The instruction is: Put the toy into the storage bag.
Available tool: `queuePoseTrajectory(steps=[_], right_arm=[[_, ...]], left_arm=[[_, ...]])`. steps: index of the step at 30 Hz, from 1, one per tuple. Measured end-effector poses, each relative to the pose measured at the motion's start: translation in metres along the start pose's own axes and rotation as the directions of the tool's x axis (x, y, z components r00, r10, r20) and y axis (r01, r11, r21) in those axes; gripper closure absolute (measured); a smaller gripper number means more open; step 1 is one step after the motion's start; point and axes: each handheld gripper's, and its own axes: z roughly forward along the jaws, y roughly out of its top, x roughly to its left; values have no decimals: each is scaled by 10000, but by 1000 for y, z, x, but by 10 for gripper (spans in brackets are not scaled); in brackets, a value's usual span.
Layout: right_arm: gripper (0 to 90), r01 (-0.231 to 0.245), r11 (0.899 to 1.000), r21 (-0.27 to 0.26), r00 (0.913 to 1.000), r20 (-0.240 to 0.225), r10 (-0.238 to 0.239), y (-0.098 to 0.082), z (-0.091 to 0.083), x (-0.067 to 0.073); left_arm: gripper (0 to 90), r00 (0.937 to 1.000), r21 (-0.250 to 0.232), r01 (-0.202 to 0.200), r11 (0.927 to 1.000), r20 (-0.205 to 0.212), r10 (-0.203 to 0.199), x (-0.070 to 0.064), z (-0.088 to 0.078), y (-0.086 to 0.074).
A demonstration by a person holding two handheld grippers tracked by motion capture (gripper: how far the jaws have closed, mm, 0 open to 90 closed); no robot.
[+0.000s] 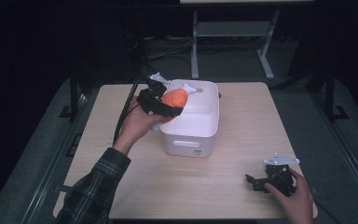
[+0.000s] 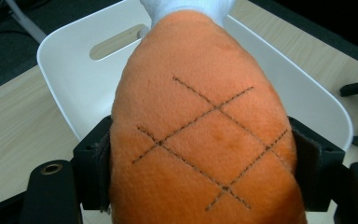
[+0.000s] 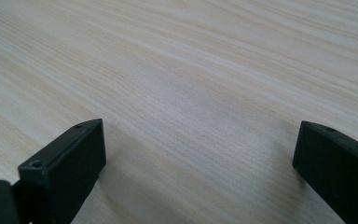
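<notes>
At the centre of the high view, the left gripper [image 1: 167, 103] clamps a plush orange drumstick [image 1: 175, 98] with dark stitched crosshatching and a white bone end, over the white bin [image 1: 192, 135]'s left rim. The bin's inside looks bare. At lower right, the right gripper [image 1: 256, 182] rests with jaws wide apart on the table [image 1: 233, 116].

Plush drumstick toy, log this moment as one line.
left gripper: shut on plush drumstick | over white bin | right gripper: open, empty, on table

The plush drumstick [image 2: 205, 135] is orange with dark stitched crosshatching and a white bone end. It is held off the table above the white bin's [image 1: 192, 135] left rim, bone end pointing away.
</notes>
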Motion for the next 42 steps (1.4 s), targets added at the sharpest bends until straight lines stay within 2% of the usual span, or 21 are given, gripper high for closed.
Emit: queuePoseTrajectory(steps=[7,12,20,29,42], right_arm=[[18,4,10000,-15,10000,-1,-4,0,0,0],[19,-7,10000,-15,10000,-4,7,0,0,0],[19,5,10000,-13,10000,-2,-5,0,0,0],[19,-16,10000,-1,10000,-1,16,0,0,0],[18,24,10000,-18,10000,11,-24,0,0,0]], left_arm=[[233,9994,105,264,9996,-221,-261,3,14,9],[232,9971,72,660,9978,-386,-657,7,23,13],[226,9941,224,938,9953,-569,-924,9,37,18],[214,9930,290,1082,9937,-504,-1067,8,53,18],[206,9898,706,1247,9897,-788,-1190,10,70,14]])
